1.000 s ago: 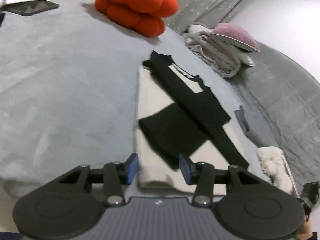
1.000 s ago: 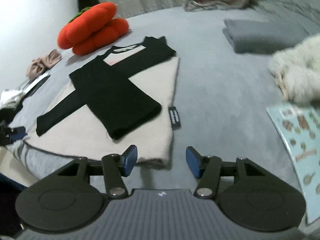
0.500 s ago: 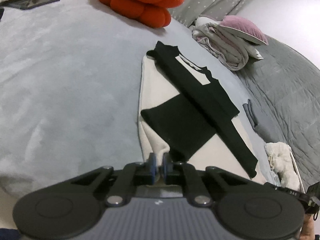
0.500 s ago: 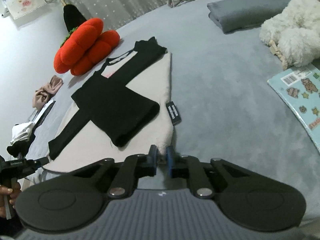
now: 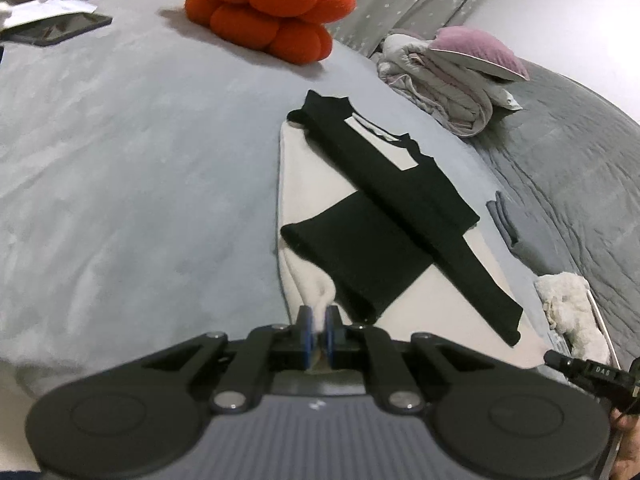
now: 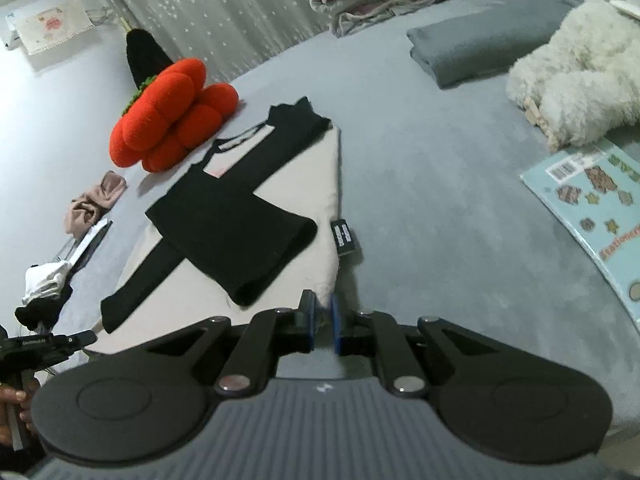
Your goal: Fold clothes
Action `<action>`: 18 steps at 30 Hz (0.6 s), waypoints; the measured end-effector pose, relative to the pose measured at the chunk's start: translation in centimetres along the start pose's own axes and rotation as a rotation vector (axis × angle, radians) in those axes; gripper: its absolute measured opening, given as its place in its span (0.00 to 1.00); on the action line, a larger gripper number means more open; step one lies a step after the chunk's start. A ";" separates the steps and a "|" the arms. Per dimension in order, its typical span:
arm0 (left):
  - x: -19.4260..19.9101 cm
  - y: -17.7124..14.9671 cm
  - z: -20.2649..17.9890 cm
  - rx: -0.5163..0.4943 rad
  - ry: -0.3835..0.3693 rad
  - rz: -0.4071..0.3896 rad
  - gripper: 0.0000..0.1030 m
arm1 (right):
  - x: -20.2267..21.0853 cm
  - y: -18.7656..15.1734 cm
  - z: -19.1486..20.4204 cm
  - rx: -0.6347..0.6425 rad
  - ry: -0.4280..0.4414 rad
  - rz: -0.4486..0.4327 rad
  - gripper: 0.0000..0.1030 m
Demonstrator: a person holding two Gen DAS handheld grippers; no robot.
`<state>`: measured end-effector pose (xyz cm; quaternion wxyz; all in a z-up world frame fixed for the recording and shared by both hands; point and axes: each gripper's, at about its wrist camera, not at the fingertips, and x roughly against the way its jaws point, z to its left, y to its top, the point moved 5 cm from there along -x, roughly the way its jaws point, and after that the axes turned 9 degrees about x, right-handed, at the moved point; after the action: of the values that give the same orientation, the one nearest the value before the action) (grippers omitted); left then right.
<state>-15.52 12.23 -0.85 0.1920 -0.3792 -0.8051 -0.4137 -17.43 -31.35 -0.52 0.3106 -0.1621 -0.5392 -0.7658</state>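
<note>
A cream shirt with black sleeves [image 5: 312, 184] [image 6: 304, 184] lies flat on the grey bed, both sleeves folded across its body. My left gripper [image 5: 318, 322] is shut on the shirt's near left hem corner, and a fold of cream cloth bunches up between its blue pads. My right gripper [image 6: 322, 316] is shut on the near right hem corner, with the cloth's edge pinched between the pads. A black label [image 6: 343, 237] sticks out of the shirt's right side seam.
An orange plush pumpkin [image 5: 272, 8] [image 6: 172, 116] sits beyond the shirt's collar. A bundled quilt with a pink pillow [image 5: 452, 76], a folded grey cloth [image 6: 480, 48], a white plush toy [image 6: 576, 80], a blue sticker book [image 6: 592, 208] and a phone [image 5: 60, 30] lie around.
Both grippers went from open around the hem to shut on its two near corners. The cloth at the left corner now stands lifted in a small fold.
</note>
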 end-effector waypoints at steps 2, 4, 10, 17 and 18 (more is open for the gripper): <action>0.1 0.0 0.0 -0.002 -0.004 -0.002 0.07 | 0.1 0.1 0.2 0.007 0.007 -0.012 0.10; 0.1 0.0 0.0 0.001 -0.007 -0.002 0.07 | 0.1 0.1 0.3 0.013 0.005 -0.014 0.11; 0.2 0.0 -0.4 -0.013 -0.012 -0.010 0.07 | 0.0 0.2 0.7 0.032 -0.006 -0.020 0.11; 0.5 0.4 -0.5 0.004 -0.030 -0.029 0.07 | 0.5 0.5 1.1 0.040 0.000 -0.061 0.11; 0.5 0.4 -0.5 0.005 -0.028 -0.030 0.07 | 0.5 0.5 0.9 0.028 -0.002 -0.061 0.11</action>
<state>-15.55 12.19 -0.05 0.1756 -0.3723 -0.8143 -0.4094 -17.52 -30.80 0.45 0.2887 -0.1418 -0.5550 -0.7671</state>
